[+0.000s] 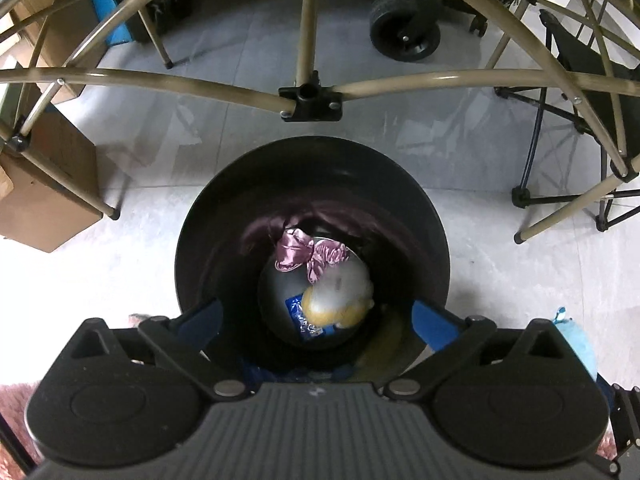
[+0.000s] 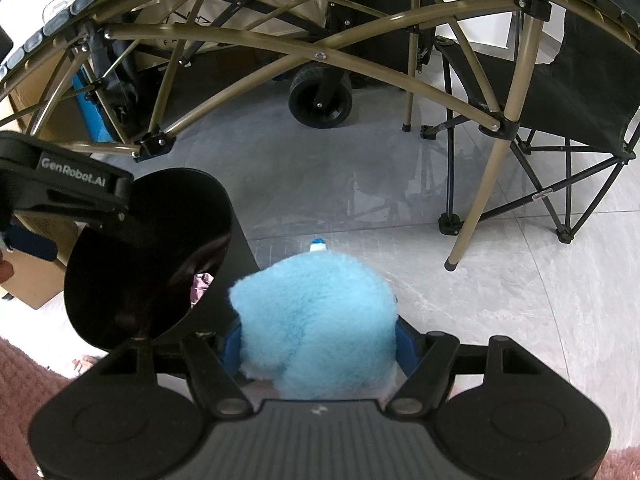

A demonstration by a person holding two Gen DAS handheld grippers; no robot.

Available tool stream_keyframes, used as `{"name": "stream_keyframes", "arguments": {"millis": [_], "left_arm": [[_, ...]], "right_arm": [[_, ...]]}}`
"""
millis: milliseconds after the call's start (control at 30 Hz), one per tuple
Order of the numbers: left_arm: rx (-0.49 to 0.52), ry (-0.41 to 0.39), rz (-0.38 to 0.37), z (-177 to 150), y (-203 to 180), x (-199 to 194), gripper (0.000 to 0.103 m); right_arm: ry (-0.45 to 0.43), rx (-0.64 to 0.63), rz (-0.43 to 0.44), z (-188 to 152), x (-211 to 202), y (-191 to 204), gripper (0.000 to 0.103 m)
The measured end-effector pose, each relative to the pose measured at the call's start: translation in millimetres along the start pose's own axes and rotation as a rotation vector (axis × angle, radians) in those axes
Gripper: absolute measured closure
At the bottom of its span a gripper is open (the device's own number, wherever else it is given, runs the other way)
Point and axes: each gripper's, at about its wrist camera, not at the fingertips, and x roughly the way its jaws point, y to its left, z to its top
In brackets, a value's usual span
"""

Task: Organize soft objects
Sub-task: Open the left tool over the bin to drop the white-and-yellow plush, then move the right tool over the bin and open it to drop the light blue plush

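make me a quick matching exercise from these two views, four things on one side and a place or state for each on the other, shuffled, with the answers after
Things:
1. blue plush toy
2. pink satin scrunchie
3. left gripper
4. black bin

Places or states:
A. lying inside the bin, at its bottom
B. jaws wide open, nothing between them, above the bin's mouth
C. clamped between the right gripper's blue pads
D. standing on the grey tiled floor, open at the top

Pairs: 1-C, 2-A, 3-B, 4-D
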Motion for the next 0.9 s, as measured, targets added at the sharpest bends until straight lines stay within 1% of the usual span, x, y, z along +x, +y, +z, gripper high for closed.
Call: {"name": "stream_keyframes", "arguments": {"millis": [600, 900], "left_arm": [[0.004, 0.048, -0.018, -3.4, 8.3, 2.8, 0.0], [0.009, 0.044, -0.025, -8.3, 18.5, -1.5, 0.0]], "right_arm": [[-0.006, -0.013, 0.001, 1.9, -3.2, 7.7, 0.033], [-0.013, -0.03, 0.004, 3.9, -3.8, 14.2, 0.033]]}}
